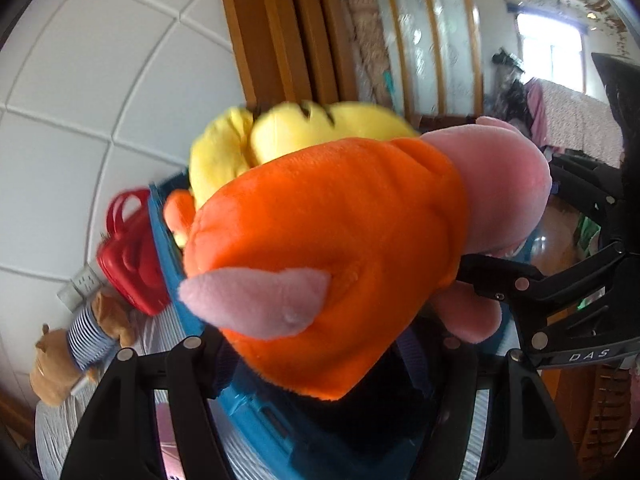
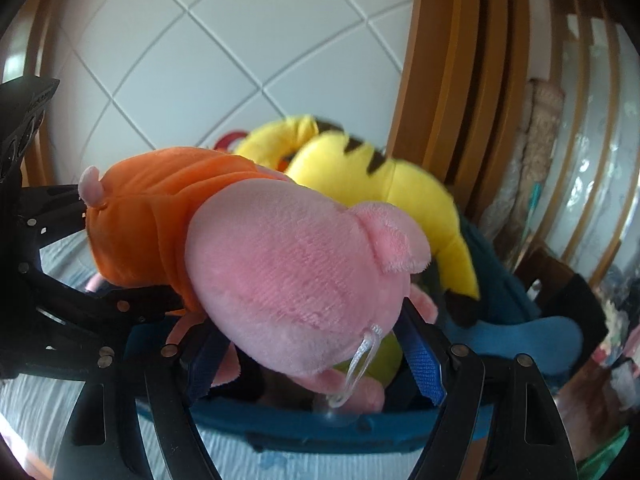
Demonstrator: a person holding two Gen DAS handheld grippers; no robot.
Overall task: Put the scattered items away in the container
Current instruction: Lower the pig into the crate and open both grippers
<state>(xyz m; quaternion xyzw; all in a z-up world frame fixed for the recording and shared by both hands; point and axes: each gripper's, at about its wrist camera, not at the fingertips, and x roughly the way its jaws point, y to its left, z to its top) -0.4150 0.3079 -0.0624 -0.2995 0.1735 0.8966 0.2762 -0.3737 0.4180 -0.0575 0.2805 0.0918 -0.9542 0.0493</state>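
Orange-and-pink plush pig [image 1: 332, 224] fills the middle of both views, pinched from two sides: our left tool [image 1: 320, 344] clamps its orange body, our right tool [image 2: 316, 344] grips under its pink head. It hangs over the blue basket [image 2: 320, 428], already crowded by a yellow striped plush [image 2: 400, 196] at 12 o'clock, leaving little room inside the rim. "DAS" reads on the right tool's arm at 4 o'clock in the left view.
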